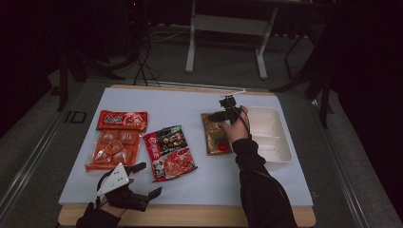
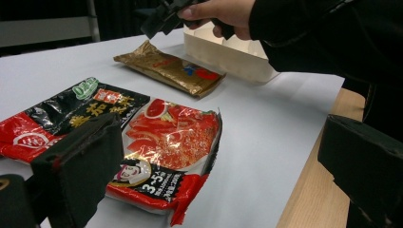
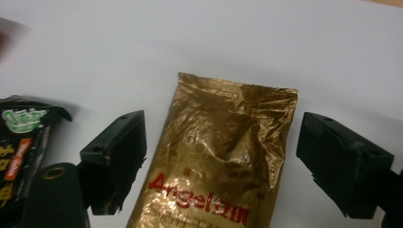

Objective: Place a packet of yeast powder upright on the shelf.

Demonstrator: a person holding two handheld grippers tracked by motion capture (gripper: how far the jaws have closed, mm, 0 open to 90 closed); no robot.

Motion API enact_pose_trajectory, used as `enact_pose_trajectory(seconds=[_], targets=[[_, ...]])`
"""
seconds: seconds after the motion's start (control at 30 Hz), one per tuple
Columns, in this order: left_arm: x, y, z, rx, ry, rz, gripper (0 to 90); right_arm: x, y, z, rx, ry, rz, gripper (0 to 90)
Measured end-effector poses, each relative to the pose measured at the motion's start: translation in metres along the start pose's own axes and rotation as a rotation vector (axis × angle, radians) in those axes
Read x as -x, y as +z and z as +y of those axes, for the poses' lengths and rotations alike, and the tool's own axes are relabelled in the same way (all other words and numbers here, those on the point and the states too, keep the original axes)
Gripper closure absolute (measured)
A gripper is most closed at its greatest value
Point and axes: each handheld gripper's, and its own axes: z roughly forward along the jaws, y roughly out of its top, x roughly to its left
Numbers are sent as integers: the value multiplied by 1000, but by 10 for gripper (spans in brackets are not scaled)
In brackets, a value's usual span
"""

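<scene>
1. The left gripper (image 1: 142, 179) rests at the table's near left edge, jaws spread, holding nothing.
2. Just beyond it lies a red and black printed food pouch (image 2: 157, 137).
3. The right gripper (image 3: 223, 156) hovers over the crinkled gold foil packet (image 3: 221, 156), jaws spread on either side, apart from it.
4. That packet lies flat, just left of the white plastic tray (image 1: 271, 135).

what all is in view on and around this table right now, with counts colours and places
gold foil packet: 1, gold with red print, right of centre, lying flat between the right gripper's jaws
red and black food pouch: 1, table centre
orange snack bag: 1, table left
white plastic tray: 1, right edge of the sheet
pale blue sheet: 1, covering the wooden table
metal frame legs: grey, on the floor behind the table
left gripper: 1, black, open, near front left edge
right gripper: 1, black, open over the packet
</scene>
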Motion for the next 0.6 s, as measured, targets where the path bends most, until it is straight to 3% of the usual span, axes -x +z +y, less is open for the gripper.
enact_pose_trajectory(seconds=[0.23, 0.6], targets=[[0, 0, 0, -1, -3, -2, 20, 10, 15, 3, -15, 50, -8, 184], [0, 0, -1, -10, -7, -9, 20, 15, 36, 2, -28, 64, -40, 271]])
